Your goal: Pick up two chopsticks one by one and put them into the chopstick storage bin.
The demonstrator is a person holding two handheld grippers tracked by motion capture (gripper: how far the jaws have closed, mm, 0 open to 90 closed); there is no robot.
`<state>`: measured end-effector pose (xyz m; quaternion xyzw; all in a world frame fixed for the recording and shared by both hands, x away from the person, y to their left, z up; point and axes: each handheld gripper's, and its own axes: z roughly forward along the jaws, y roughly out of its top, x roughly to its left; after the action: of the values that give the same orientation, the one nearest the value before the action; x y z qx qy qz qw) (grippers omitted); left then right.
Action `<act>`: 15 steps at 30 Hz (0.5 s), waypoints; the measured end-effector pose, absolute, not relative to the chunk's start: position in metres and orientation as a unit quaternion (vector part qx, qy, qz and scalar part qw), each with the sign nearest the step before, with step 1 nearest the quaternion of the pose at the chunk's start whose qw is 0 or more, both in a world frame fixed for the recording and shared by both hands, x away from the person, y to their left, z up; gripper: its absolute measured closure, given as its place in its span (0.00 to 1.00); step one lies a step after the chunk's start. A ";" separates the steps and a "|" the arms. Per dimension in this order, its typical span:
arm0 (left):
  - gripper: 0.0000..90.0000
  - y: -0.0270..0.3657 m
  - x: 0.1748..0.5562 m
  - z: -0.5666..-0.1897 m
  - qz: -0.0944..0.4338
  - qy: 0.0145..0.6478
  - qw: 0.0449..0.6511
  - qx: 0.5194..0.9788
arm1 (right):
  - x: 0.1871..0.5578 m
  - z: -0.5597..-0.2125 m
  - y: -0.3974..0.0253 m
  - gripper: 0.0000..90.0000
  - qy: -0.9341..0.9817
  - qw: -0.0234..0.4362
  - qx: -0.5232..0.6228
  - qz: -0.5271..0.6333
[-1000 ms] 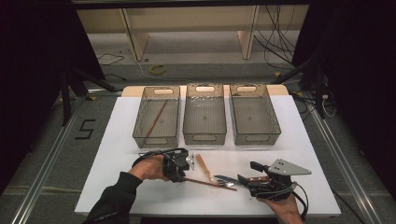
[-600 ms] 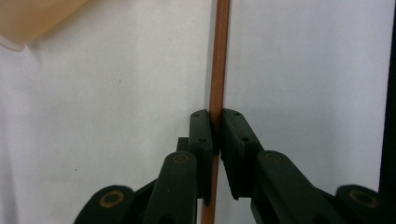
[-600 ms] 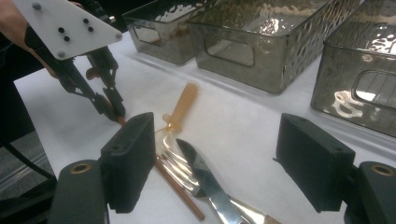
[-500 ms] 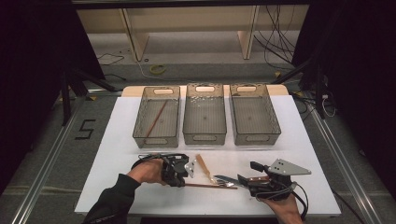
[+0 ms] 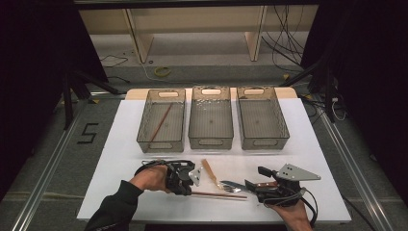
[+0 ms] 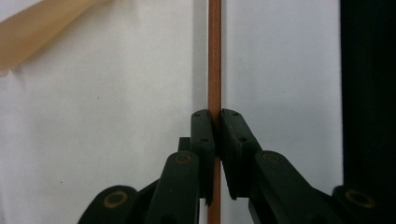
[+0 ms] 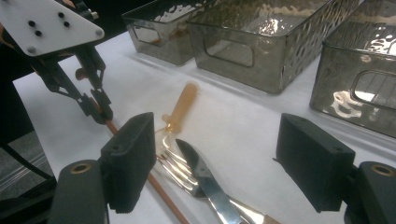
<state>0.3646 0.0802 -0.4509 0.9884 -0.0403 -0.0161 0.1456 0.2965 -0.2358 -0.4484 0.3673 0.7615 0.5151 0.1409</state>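
On the white surface (image 5: pixel 120 144), the left claw (image 5: pixel 188 179) at the near left is clamped on a thin reddish-brown wooden chopstick (image 5: pixel 219 195), which lies flat along the near edge and runs rightward from between the closed jaws (image 6: pixel 214 70). Just right of it lie a small fork with a pale wooden handle (image 5: pixel 210 171) and a steel knife (image 5: pixel 234 184) across a steel fork (image 7: pixel 180 170), with three smoked clear plastic bins (image 5: pixel 210 118) in a row behind. At the right, the right claw (image 5: pixel 252 185) stands wide and holds nothing, its jaws either side of the knife's blade (image 7: pixel 205 179).
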 end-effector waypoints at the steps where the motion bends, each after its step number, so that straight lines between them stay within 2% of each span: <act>1: 0.93 0.080 0.365 -0.449 -0.017 -0.042 0.149 0.988 | 0.296 -0.448 -0.236 0.32 0.761 0.140 0.368 0.515; 15: 0.93 0.095 0.371 -0.430 -0.010 -0.009 0.185 0.983 | 0.296 -0.446 -0.240 0.32 0.752 0.151 0.373 0.522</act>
<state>0.3714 0.0949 -0.4300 0.9827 -0.0085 -0.0097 0.1847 0.2963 -0.2395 -0.4463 0.3730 0.7518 0.5225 0.1505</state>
